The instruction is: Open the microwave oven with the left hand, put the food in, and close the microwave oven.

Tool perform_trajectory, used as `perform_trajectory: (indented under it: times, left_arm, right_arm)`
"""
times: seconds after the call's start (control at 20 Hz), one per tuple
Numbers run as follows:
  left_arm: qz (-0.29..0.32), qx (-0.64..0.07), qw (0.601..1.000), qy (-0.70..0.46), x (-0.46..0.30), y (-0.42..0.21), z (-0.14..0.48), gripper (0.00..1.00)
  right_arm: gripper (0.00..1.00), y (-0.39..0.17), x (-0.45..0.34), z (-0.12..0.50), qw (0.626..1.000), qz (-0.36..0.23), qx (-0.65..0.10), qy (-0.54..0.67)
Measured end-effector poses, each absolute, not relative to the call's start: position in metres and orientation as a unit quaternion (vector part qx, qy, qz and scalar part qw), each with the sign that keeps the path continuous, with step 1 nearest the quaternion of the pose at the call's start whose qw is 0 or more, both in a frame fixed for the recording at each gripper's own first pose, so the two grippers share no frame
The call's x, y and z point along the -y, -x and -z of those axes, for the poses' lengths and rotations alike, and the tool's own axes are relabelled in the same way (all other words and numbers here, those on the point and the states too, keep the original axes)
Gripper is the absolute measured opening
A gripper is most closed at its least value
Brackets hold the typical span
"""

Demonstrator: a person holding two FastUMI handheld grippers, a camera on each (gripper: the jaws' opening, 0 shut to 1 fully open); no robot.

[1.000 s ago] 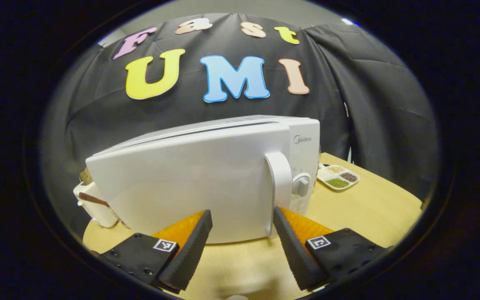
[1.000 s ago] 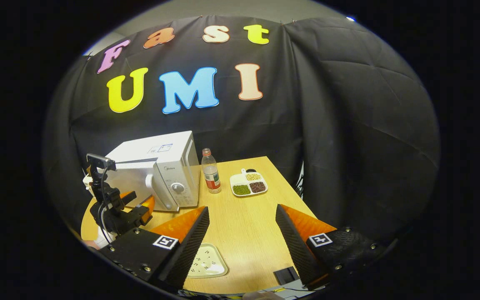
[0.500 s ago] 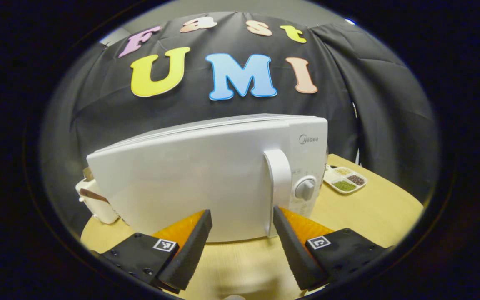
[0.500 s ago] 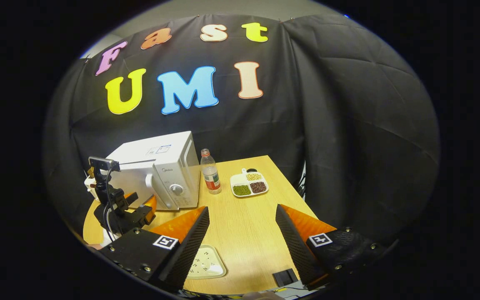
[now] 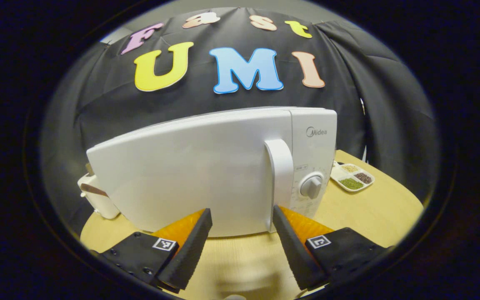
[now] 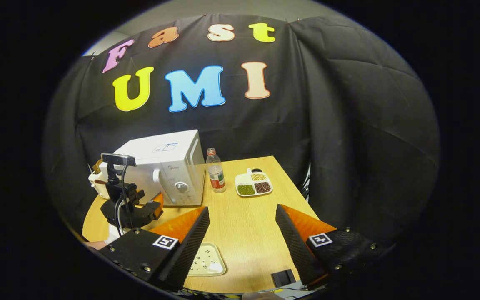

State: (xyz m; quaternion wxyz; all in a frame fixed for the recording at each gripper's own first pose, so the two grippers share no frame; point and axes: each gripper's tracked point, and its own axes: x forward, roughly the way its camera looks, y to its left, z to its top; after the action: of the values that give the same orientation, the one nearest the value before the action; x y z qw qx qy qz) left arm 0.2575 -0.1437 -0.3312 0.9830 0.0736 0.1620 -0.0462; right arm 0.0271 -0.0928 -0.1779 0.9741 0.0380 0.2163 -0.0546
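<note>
The white microwave oven (image 5: 206, 171) stands at the back left of the light wooden tabletop (image 5: 369, 208), its door looking flush with the body in both views. In the left gripper view the left gripper (image 5: 240, 233) sits just in front of the door with its fingers spread wide and nothing between them; its right finger (image 5: 294, 246) is near the foot of the white vertical door handle (image 5: 280, 179), though contact I cannot tell. Beside the handle is the round control knob (image 5: 311, 186). A white appliance (image 5: 98, 198) peeks out past the oven's left side.

In the right gripper view the right gripper (image 6: 242, 237) hangs over the front of the tabletop, well apart from the oven, fingers wide apart and empty. Below its left finger, near the front edge, lies a pale square plate (image 6: 206, 260) with small dark specks. A clear plastic bottle with a red label (image 6: 216, 171) stands upright just right of the oven, and a white divided tray of beans and grains (image 6: 253, 184) lies toward the back right. A small black block (image 6: 285, 277) sits at the front edge.
</note>
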Motion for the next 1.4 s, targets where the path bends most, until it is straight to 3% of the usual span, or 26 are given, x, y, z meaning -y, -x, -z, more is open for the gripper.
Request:
perform_trajectory:
  times: [0.2, 0.3, 0.65, 1.05, 1.4]
  left_arm:
    - [0.044, -0.158, 0.983, -0.076, 0.124, -0.225, 0.306, 1.0]
    - [0.045, -0.145, 0.985, -0.086, 0.115, -0.202, 0.278, 0.95]
    - [0.024, -0.066, 0.996, -0.048, 0.074, -0.119, 0.127, 0.97]
    - [-0.021, 0.016, 1.0, 0.006, 0.011, -0.062, -0.019, 0.98]
    - [-0.023, 0.031, 0.999, -0.003, -0.006, -0.039, -0.044, 0.97]
  right_arm:
    - [0.98, -0.029, 0.09, 0.163, 0.98, 0.038, -0.196, -0.024]
    - [0.98, -0.033, 0.086, 0.15, 0.983, 0.026, -0.179, -0.032]
    - [0.98, -0.044, 0.067, 0.084, 0.995, -0.014, -0.098, -0.007]
    - [0.98, -0.057, 0.051, 0.007, 0.999, -0.011, -0.021, -0.024]
    - [0.98, -0.051, 0.022, -0.008, 1.0, -0.026, -0.011, -0.013]
